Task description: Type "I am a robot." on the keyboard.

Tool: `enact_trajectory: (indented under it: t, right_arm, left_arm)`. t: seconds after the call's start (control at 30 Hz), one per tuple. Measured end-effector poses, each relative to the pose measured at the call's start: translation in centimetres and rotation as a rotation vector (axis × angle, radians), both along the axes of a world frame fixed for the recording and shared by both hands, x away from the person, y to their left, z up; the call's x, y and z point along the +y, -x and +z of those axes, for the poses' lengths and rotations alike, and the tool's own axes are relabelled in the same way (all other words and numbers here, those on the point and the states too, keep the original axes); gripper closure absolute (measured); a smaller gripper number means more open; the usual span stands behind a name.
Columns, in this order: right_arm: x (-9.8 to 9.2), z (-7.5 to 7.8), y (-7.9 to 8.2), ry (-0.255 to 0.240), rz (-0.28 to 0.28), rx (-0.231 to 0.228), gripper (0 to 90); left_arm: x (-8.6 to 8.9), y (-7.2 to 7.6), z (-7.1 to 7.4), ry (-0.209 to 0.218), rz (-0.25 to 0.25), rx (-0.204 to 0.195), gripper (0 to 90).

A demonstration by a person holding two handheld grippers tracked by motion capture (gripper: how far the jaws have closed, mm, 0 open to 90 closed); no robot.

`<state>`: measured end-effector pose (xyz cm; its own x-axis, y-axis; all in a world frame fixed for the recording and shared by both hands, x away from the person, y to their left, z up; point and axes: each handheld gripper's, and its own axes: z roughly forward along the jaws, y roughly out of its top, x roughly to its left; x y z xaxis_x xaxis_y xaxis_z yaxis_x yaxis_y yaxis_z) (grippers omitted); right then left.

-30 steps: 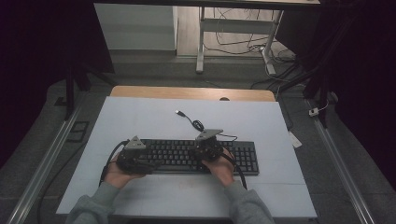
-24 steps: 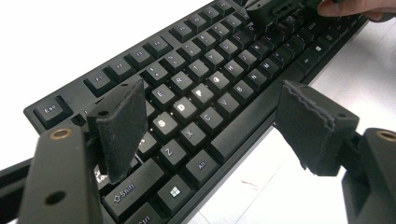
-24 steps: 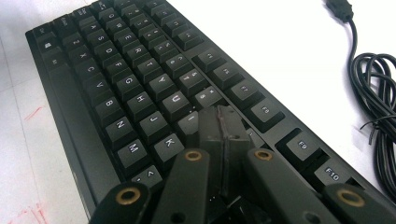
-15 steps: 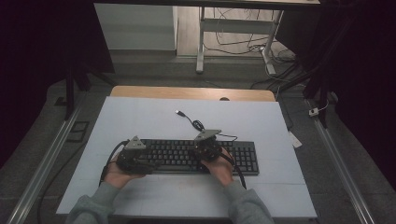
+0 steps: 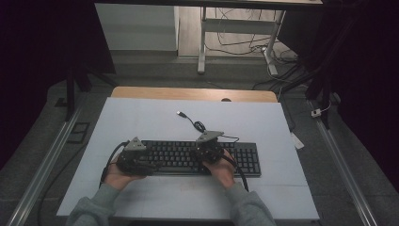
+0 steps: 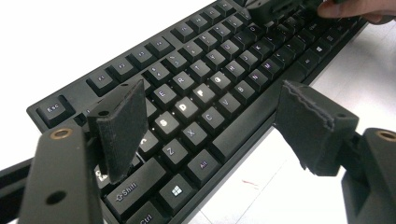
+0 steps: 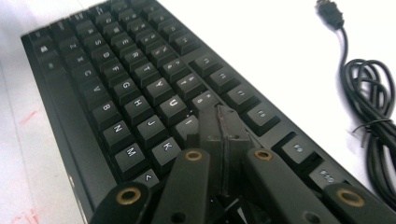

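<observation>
I hold both tools over the black keyboard (image 5: 197, 159), which lies flat on the white counter (image 5: 141, 117), toward its 6 o'clock edge and a little right of centre in the high view. My left tool (image 6: 210, 126) hangs over the keyboard's left end with its jaws wide apart and nothing between them; the S, D and F keys show in the gap, and one pad (image 6: 121, 126) stands above the Shift key while the other sits off the front edge over bare counter. My right tool (image 7: 224, 126) has its jaws pressed together, tips down on the keys just past the K, near the middle of the board; whether they press a key or only rest there I cannot tell. In the left gripper view that tool sits at 1 o'clock, far up the keyboard. The keyboard's cable (image 5: 200, 126) lies coiled on the counter at 12 o'clock from my right hand (image 5: 221, 169), its plug (image 5: 180, 113) loose beyond it.
</observation>
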<state>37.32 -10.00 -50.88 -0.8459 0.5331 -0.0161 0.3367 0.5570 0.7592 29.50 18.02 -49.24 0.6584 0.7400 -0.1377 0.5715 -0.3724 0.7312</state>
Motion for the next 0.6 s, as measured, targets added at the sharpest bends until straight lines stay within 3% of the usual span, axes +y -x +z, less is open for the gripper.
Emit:
enact_trajectory:
  t: [0.13, 0.4, 0.6]
  right_arm:
    - [-1.0, 0.7, 0.4, -0.036, -0.006, -0.017, 88.2]
    - [-3.5, 1.2, 1.6, -0.089, -0.029, -0.014, 68.6]
    - [-4.8, 1.0, 2.5, -0.099, -0.024, -0.013, 60.4]
  left_arm:
    - [0.1, 0.0, 0.0, 0.005, 0.002, 0.000, 25.4]
    - [0.3, -0.1, -0.1, 0.006, 0.011, 0.002, 25.6]
    - [0.5, -0.3, -0.1, 0.006, 0.016, 0.001, 25.8]
